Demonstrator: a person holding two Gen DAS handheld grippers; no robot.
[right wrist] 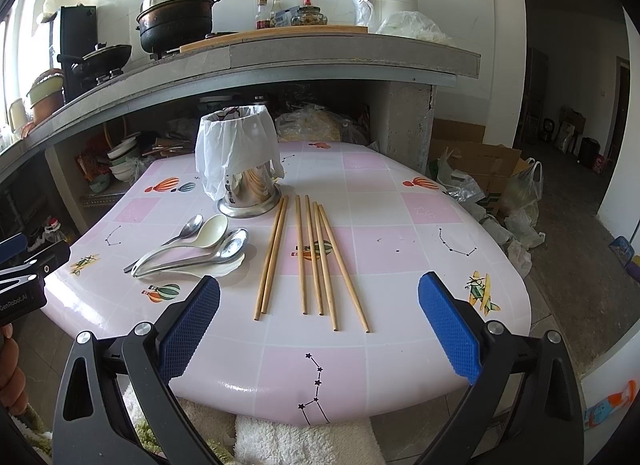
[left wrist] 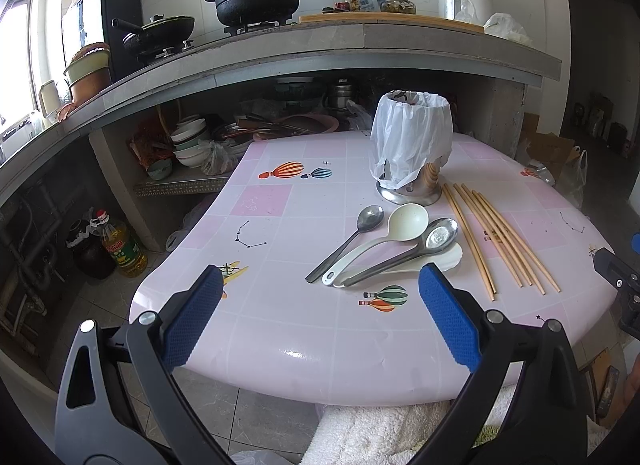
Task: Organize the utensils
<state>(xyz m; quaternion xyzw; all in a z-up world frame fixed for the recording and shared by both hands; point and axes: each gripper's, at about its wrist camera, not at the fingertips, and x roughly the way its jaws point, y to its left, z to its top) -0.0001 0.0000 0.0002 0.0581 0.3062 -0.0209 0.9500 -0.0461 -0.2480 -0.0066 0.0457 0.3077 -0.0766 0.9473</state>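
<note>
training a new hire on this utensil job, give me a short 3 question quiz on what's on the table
1. True or false: the chopsticks already stand in the holder.
2. How many chopsticks lie on the table? A) four B) six C) eight
3. Fill in: the left gripper and right gripper are both ____.

Key
1. False. They lie flat on the table, beside the holder, which has a white bag draped over its top.
2. B. Six, to the right of the spoons.
3. Open. Both hover near the table edge, holding nothing.
</note>
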